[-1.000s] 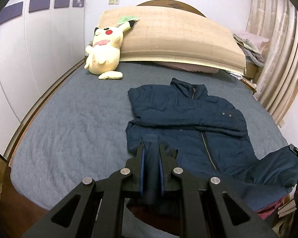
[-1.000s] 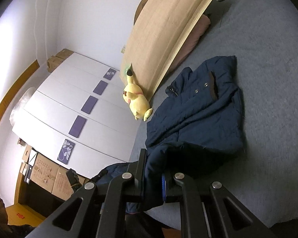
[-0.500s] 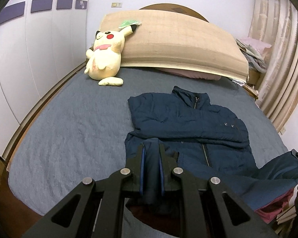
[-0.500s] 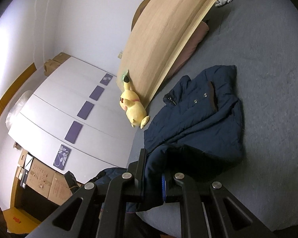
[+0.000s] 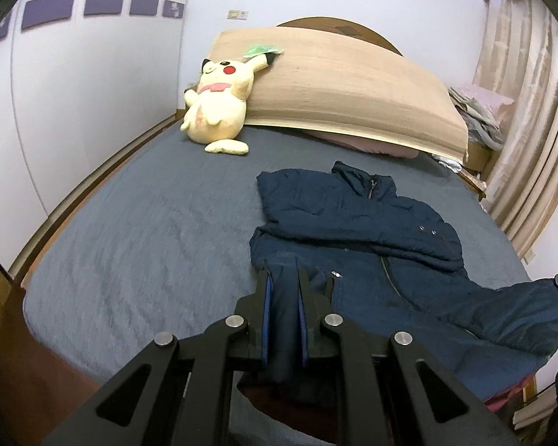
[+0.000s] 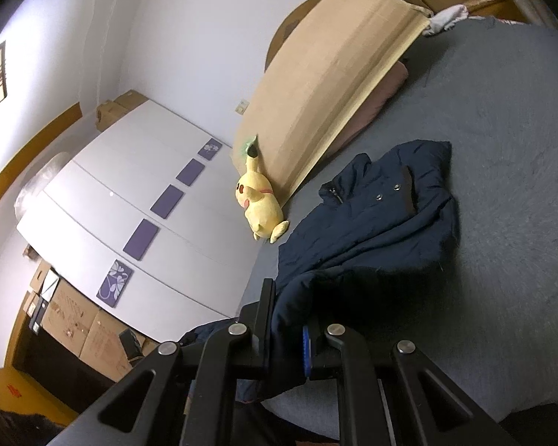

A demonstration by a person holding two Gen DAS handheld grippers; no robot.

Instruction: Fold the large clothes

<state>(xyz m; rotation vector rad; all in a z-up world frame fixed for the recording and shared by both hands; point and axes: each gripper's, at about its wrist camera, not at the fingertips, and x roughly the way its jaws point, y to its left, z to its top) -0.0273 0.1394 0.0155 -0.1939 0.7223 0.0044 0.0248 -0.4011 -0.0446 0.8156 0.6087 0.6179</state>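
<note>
Both claws, left [image 5: 283,278] and right [image 6: 288,304], are nearly closed, each pinching the jacket [image 5: 357,230] hem, with the bed [image 5: 148,230] spread ahead.

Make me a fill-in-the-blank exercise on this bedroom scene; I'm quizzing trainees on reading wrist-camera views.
1. Both the left gripper and the right gripper are shut on the navy ____.
2. The jacket lies on a bed with a ____ cover.
3. The yellow plush toy leans against a tan ____ at the head of the bed.
4. The jacket's collar points toward the ____ of the bed.

Missing words: jacket; grey; mat; head
</note>
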